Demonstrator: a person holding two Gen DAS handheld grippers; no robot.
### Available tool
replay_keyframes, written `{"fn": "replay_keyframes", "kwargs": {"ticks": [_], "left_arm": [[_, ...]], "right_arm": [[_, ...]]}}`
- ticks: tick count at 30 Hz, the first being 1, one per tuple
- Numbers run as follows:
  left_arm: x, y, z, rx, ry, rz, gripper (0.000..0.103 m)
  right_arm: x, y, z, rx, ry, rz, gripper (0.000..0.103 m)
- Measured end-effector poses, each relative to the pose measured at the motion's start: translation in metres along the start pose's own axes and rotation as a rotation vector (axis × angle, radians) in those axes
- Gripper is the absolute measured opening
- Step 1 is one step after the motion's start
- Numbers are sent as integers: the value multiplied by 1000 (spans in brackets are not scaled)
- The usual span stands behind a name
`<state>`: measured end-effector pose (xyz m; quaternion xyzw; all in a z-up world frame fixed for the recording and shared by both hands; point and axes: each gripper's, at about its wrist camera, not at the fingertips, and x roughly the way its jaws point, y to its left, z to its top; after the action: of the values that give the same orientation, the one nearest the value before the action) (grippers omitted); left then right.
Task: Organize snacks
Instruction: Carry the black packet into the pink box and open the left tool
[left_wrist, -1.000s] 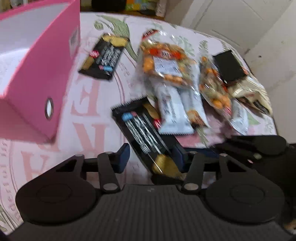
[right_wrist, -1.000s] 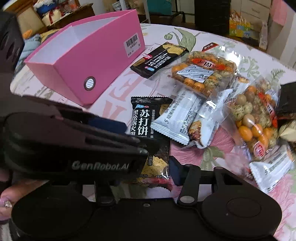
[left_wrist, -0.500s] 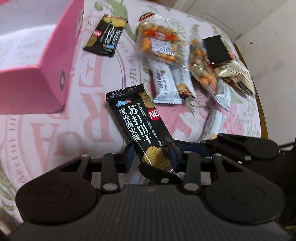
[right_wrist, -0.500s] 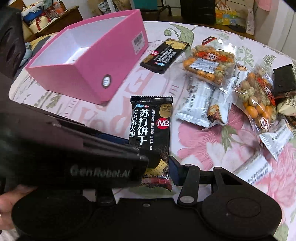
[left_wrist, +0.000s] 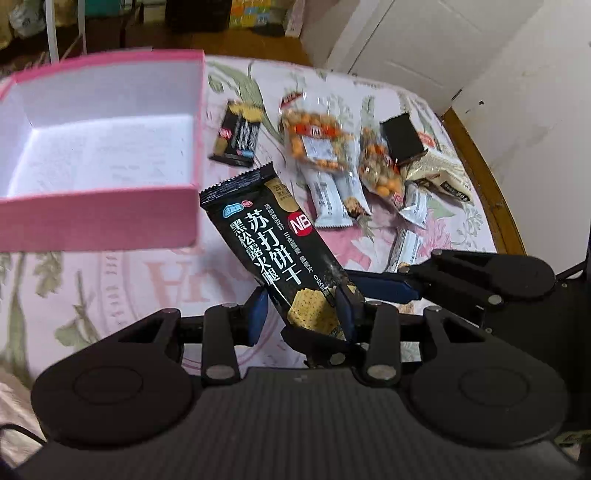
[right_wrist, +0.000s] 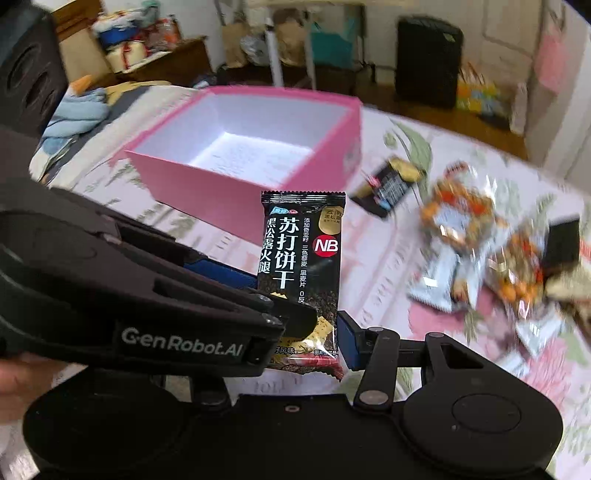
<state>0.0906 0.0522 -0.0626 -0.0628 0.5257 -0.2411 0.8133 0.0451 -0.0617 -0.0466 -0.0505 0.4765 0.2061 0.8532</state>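
The black cracker packet (left_wrist: 275, 254) is off the table, standing up out of the two grippers with its printed face to both cameras and its crimped top edge free, just beside the near corner of the pink box (left_wrist: 107, 206). Its lower end, the part with the cracker picture, sits between the blue pads of the left gripper (left_wrist: 301, 310). The jaws stand only as far apart as the packet is wide and appear to pinch it edge to edge.

In the right wrist view the same end reaches down beside the one visible blue pad of the right gripper (right_wrist: 314, 343). The left gripper's body hides the other pad, so whether this gripper grips the packet cannot be told.

The packet looks light, with a slick foil film that crumples easily, and the crackers inside are probably brittle. A gentle hold near an end seal seems wiser than squeezing the middle.

The box is open-topped, white inside, and holds nothing visible. The other snacks (left_wrist: 354, 173) lie scattered on the flowered tablecloth (left_wrist: 122, 295) beyond, well apart from the box.
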Motion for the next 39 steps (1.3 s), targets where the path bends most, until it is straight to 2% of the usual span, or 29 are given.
{"fn": "replay_keyframes", "kwargs": {"ticks": [7,11,18,23,26,30,36,38,39], "left_arm": [[-36,16,26,54,-89,61,39],[-44,45,56,56,-114,85,39],[-27,111,108,-42,-128,97,40],[11,151,132,-129,-71,88,43],[39,168,135,-182,-44,68,43],[65,185,134,-243,-20,20,43],[84,194,130,-294,-3,-4,43],[85,193,129,-291,-10,11,51],[85,191,129,-283,-10,23,51]], "right_arm": [[1,26,35,-58,-117,-67,54],[18,24,70,-22,-154,-20,54],[75,23,130,-42,-142,21,54],[124,23,158,-115,-45,17,54],[151,20,167,-160,26,0,54],[171,24,167,-243,72,-51,54],[184,32,159,-285,71,-114,55],[183,34,158,-285,49,-134,56],[180,34,157,-274,35,-136,60]]}}
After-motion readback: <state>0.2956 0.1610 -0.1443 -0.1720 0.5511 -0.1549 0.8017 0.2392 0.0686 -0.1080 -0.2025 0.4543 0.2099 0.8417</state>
